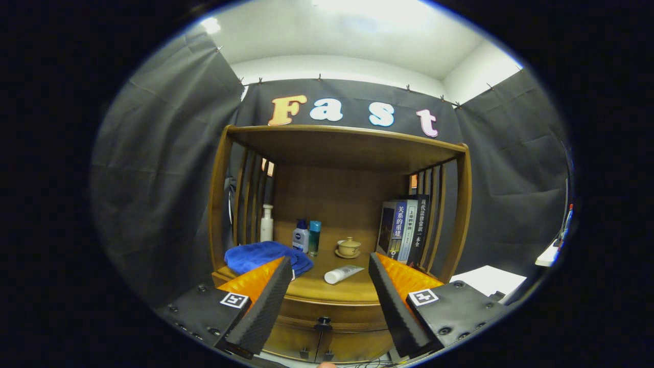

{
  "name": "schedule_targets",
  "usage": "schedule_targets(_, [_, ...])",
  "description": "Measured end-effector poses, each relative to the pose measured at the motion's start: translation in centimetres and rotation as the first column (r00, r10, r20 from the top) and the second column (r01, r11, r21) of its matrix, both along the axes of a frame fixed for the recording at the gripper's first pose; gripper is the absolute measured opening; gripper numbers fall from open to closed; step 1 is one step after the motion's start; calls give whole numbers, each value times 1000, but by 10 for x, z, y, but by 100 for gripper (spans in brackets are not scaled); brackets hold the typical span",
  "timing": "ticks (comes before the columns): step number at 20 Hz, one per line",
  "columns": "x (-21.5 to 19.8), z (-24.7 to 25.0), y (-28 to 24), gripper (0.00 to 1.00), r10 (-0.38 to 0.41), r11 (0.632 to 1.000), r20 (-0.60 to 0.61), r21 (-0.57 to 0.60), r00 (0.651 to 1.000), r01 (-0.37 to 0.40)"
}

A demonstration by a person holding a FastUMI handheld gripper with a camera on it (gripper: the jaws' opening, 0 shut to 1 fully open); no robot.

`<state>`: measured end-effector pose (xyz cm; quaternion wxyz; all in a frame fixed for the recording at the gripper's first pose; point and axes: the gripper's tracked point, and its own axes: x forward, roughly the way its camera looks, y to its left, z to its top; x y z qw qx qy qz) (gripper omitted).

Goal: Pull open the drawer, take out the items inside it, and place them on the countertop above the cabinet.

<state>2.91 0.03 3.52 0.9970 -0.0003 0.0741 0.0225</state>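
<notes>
the gripper (pixel 329 286) hangs with its jaws spread wide and empty. the drawer (pixel 327 309) sits shut just ahead, its one dark knob (pixel 323 323) low between them. coming in too high could miss the knob and scrape the countertop (pixel 337 289). up there: one blue towel (pixel 260 255), one white tube (pixel 342 274), three bottles (pixel 300 236), one lidded cup (pixel 349 246), some books (pixel 406 230).

The gripper (pixel 329 266) hung with its fingers spread apart, holding nothing, before a brown wooden cabinet (pixel 462 204). Between the fingers lay a white tube (pixel 343 274) on the countertop (pixel 332 291); below it sat the closed drawer's dark knob (pixel 323 322). A blue folded towel (pixel 260 255) lay behind the left finger.
</notes>
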Motion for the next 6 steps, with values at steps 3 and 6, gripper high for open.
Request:
schedule_targets(3, [-2,-6,7,98,9,999,-16,41,1000,-8])
schedule_targets(6, [-1,-10,4,98,-4,998,-35,55,999,6])
